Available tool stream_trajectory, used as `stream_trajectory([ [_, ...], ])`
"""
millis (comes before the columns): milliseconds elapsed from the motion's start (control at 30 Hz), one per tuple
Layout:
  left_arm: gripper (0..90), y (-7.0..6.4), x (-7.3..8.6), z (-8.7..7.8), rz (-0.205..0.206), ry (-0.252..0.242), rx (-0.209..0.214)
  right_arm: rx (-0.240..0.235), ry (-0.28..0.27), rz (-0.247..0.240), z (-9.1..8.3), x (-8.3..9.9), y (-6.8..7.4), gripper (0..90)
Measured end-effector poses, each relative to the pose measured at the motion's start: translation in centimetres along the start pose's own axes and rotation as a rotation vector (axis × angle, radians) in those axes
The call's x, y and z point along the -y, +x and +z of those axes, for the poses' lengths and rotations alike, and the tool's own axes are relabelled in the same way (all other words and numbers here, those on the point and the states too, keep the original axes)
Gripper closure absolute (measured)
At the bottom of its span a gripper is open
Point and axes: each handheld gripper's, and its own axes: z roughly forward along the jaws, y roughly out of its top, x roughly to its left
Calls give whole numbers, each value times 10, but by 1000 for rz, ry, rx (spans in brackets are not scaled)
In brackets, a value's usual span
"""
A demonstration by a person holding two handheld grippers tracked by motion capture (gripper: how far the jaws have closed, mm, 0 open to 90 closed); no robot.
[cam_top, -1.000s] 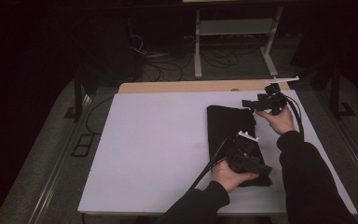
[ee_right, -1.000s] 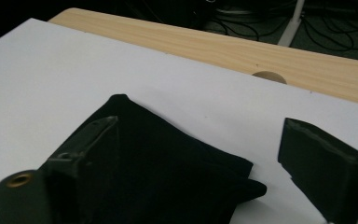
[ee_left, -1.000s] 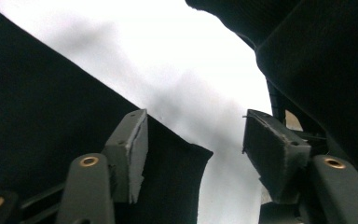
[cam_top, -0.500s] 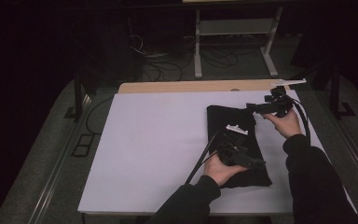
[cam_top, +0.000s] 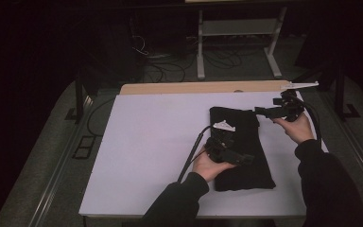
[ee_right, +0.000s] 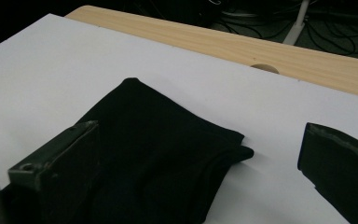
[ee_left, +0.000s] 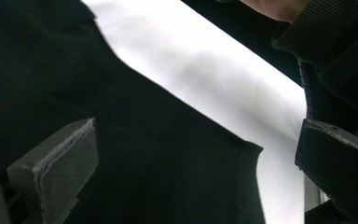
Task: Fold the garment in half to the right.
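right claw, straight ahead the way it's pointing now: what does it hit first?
Most likely the folded black cloth. In the right gripper view the right claw stands open with the cloth's far end between and ahead of its jaws, white table cover beyond. Depth is unclear, so the height above the cloth is uncertain.

You work in a dim room at a desk (cam_top: pixel 142 142) with a white top and a bare wooden strip (cam_top: pixel 179 88) along its far edge, grey floor (cam_top: pixel 42 156) around it, tangled cables (cam_top: pixel 170 61) and a pale metal stand (cam_top: pixel 236 42) in the dark beyond.
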Motion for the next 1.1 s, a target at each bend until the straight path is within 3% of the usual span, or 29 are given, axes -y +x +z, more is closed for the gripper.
stream_trajectory([
  [467, 0, 15, 5, -33, -3, -35, -74, -8, 1, -20, -10, 5, 5, 0],
  [800, 0, 26, 14, -54, -12, -56, -91, -15, -2, -33, -17, 8, 10, 0],
  [1100, 0, 34, 24, -68, -22, -44, -123, -29, -10, -51, -22, 11, 18, 0],
])
